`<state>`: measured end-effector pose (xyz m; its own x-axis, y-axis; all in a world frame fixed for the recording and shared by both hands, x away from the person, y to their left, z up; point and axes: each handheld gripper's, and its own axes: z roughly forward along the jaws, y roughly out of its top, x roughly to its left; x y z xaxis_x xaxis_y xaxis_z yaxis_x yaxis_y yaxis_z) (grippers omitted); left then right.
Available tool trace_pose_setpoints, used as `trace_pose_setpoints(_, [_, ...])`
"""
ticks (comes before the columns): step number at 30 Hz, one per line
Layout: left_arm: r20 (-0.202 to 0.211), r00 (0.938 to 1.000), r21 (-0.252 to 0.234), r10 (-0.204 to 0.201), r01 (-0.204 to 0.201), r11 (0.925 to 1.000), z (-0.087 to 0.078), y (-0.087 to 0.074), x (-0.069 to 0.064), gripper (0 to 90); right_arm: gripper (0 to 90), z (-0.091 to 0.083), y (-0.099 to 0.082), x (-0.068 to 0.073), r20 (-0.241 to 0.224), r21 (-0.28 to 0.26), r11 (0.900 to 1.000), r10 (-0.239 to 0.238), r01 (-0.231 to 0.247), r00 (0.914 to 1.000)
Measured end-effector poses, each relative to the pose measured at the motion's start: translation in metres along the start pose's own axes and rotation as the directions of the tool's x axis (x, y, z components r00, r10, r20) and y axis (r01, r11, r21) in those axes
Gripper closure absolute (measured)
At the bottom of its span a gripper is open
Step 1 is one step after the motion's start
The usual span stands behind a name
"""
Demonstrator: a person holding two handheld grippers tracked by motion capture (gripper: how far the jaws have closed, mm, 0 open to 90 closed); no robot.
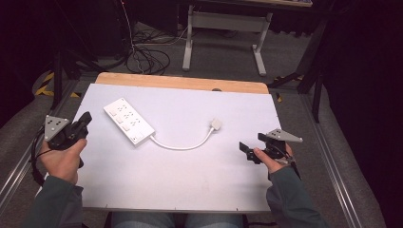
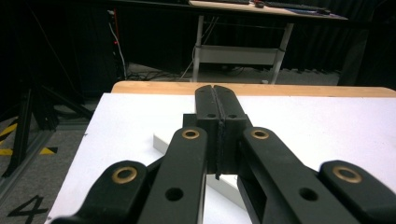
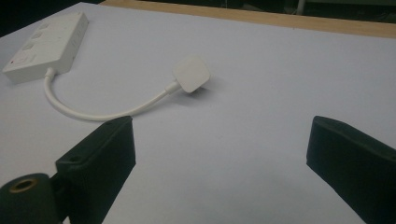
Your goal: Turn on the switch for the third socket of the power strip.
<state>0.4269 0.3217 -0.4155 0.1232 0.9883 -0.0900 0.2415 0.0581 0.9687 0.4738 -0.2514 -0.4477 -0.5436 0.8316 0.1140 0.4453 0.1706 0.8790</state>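
A white power strip [image 1: 128, 121] lies at an angle on the white board [image 1: 190, 180], left of centre. Its short white cable [image 1: 183, 145] curves right to a white plug [image 1: 216, 124] lying flat. The strip [image 3: 46, 44], cable [image 3: 107, 112] and plug [image 3: 191, 73] also show in the right gripper view. My left gripper [image 1: 86, 118] hovers at the board's left edge, shut with nothing between its jaws; the pads [image 2: 208, 105] meet in front of the strip [image 2: 163, 142]. My right gripper [image 1: 243, 148] sits at the board's right side, open and empty, aimed toward the plug.
The board rests on a wooden table whose far edge [image 1: 180, 81] shows. Beyond it stand a white desk frame [image 1: 223, 33] and tangled cables [image 1: 142, 57] on the floor. Metal rails [image 1: 332, 156] run along both sides.
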Motion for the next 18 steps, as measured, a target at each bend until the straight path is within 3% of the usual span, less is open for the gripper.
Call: trace_pose_setpoints(18, [0.023, 0.9992, 0.039, 0.033, -0.034, 0.9986, 0.028, 0.004, -0.002, 90.0, 8.6, -0.001, 0.0, -0.001, -0.001, -0.002, 1.0, -0.002, 0.002, 1.0])
